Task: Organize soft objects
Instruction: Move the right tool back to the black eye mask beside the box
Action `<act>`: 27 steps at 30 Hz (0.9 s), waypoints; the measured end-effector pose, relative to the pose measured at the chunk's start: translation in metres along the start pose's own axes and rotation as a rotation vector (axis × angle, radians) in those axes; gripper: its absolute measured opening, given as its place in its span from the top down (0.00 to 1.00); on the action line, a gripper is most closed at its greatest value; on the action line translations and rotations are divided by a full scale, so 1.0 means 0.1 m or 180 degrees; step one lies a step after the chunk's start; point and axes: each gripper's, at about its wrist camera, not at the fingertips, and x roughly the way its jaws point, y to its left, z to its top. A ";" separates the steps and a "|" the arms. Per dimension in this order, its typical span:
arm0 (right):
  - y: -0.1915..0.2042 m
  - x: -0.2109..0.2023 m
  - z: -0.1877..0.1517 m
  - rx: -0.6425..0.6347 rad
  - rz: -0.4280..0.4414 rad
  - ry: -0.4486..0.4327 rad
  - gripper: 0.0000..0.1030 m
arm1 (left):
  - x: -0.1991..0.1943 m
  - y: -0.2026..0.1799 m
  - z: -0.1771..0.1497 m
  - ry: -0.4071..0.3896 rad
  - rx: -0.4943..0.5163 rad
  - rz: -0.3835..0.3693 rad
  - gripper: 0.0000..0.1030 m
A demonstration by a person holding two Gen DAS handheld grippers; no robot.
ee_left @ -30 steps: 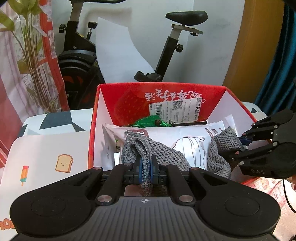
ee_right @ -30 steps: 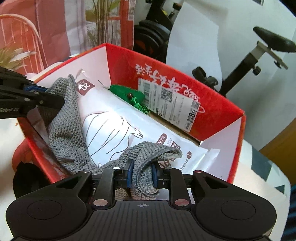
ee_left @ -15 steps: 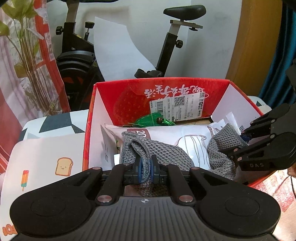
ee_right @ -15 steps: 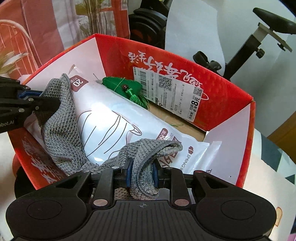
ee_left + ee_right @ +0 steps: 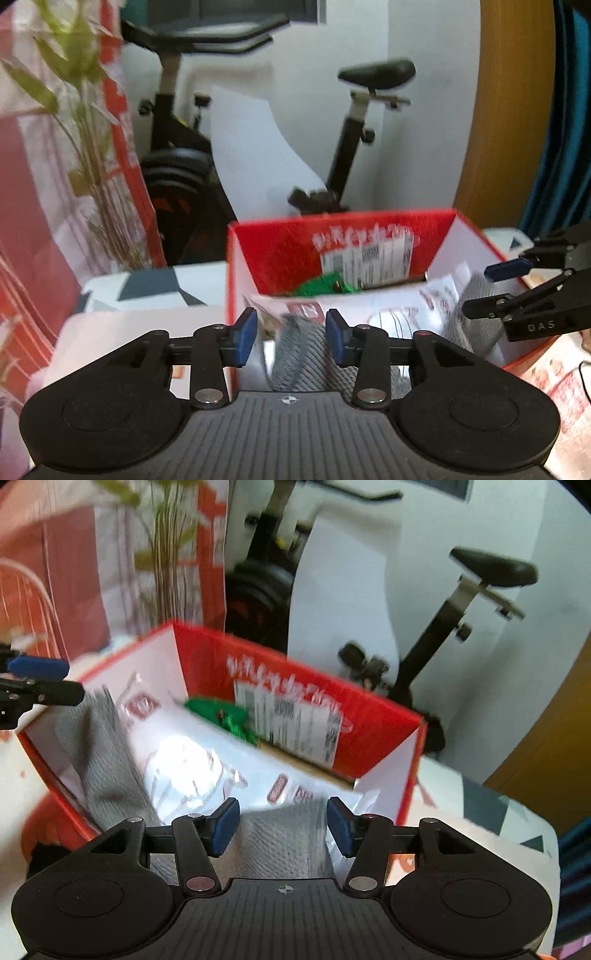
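A grey knitted cloth lies in the red cardboard box, draped over a white plastic packet. My left gripper is open above the cloth's left end, with the cloth between its blue pads but free. My right gripper is open over the cloth's other end. The right gripper shows at the right of the left wrist view. A green tasselled item lies at the back of the box. Both views are blurred.
The box stands on a patterned tablecloth. An exercise bike stands behind it against a white wall. A plant and a red-and-white curtain are at the left. A wooden panel and blue curtain are at the right.
Both grippers have opened and let go of the grey cloth, which has dropped into the box. Both grippers have pulled back and up from the box.
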 end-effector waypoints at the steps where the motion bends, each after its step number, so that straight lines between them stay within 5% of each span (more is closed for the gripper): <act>1: -0.01 -0.07 -0.01 0.0035 0.0014 -0.0084 0.52 | -0.07 0.03 0.00 -0.0043 -0.0039 -0.0012 0.58; 8: 0.07 -0.50 -0.24 0.0076 0.0110 -0.0486 0.52 | -0.53 0.16 -0.41 -0.0165 -0.0415 -0.0184 0.58; 17: 0.54 -0.86 -0.75 0.0160 0.0443 -0.0645 0.52 | -0.67 0.20 -1.05 0.0159 -0.0426 -0.0282 0.58; 27: 0.73 -0.71 -1.32 0.0244 0.0526 -0.0220 0.52 | -0.36 0.18 -1.45 0.0470 -0.0406 -0.0220 0.58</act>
